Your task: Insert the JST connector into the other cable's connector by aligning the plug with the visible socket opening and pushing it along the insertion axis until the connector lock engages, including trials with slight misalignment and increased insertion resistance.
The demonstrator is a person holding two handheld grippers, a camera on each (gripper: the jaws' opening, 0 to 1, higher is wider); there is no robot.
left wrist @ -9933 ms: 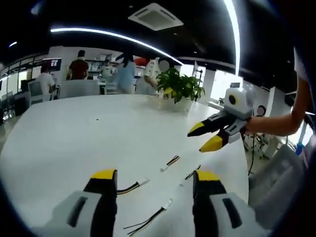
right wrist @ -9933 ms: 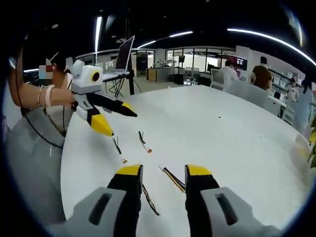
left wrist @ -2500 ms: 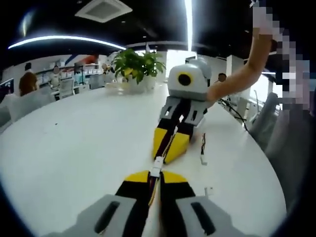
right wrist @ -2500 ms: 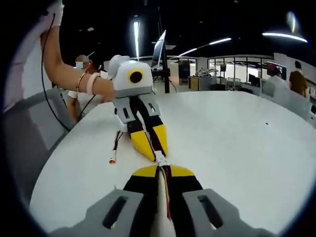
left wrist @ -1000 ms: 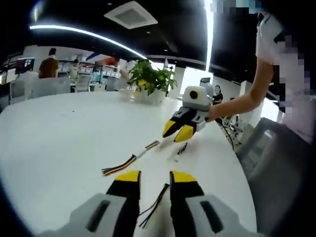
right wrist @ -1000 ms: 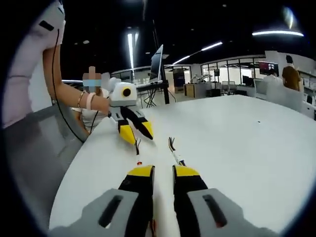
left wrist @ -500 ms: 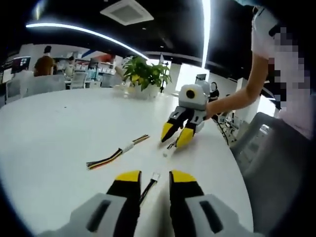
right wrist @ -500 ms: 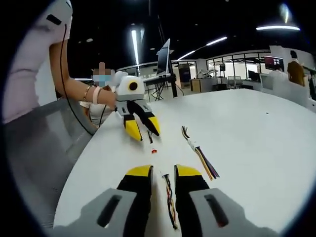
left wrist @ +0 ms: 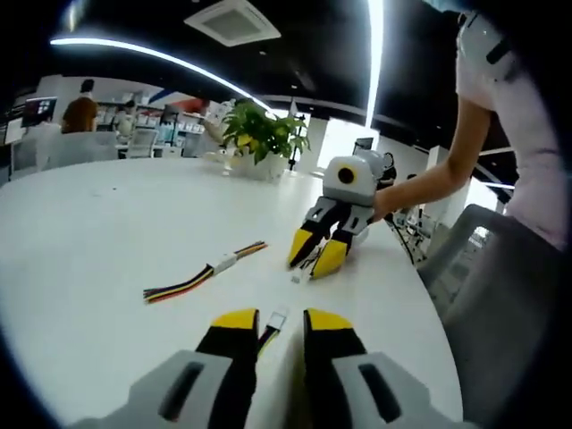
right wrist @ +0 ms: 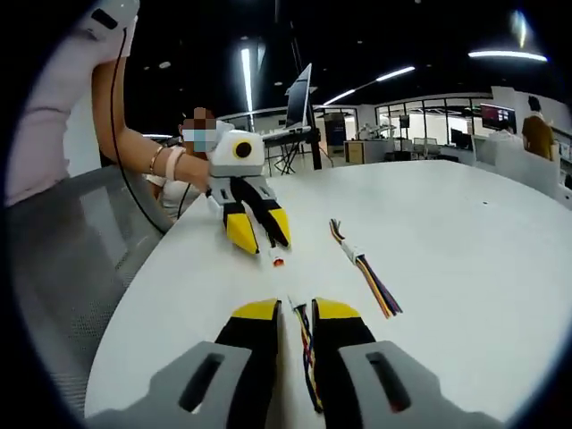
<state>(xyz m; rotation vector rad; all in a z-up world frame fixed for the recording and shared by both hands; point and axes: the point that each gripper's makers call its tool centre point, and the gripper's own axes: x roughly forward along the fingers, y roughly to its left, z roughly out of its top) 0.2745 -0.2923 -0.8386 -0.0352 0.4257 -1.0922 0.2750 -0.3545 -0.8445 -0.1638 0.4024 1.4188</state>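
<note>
1. The joined cable pair (left wrist: 198,281) lies flat on the white table (left wrist: 107,232), free of both grippers. Its white mated connector (left wrist: 223,264) sits midway along the run, and multicoloured wires fan out at each end. In the right gripper view I see the same pair ahead and to the right of my jaws.

2. The left gripper (left wrist: 280,323) has its yellow-tipped jaws a narrow gap apart and clamps nothing. A spare cable (left wrist: 271,328) lies on the table within that gap, white plug end forward. I cannot tell whether the jaws touch it.

3. The right gripper (right wrist: 297,313) likewise has its jaws slightly parted and grips nothing. A second spare cable (right wrist: 307,350) runs along the table between them.

4. The two grippers face each other across the near edge of the table. In the left gripper view, the right gripper sits low over the table just beyond the joined pair, its jaws spread in a shallow V.

5. A person's forearm (left wrist: 429,183) holds the right gripper. A potted plant (left wrist: 259,136) stands at the far side of the table, and a grey chair (left wrist: 487,295) is at the table's edge.
</note>
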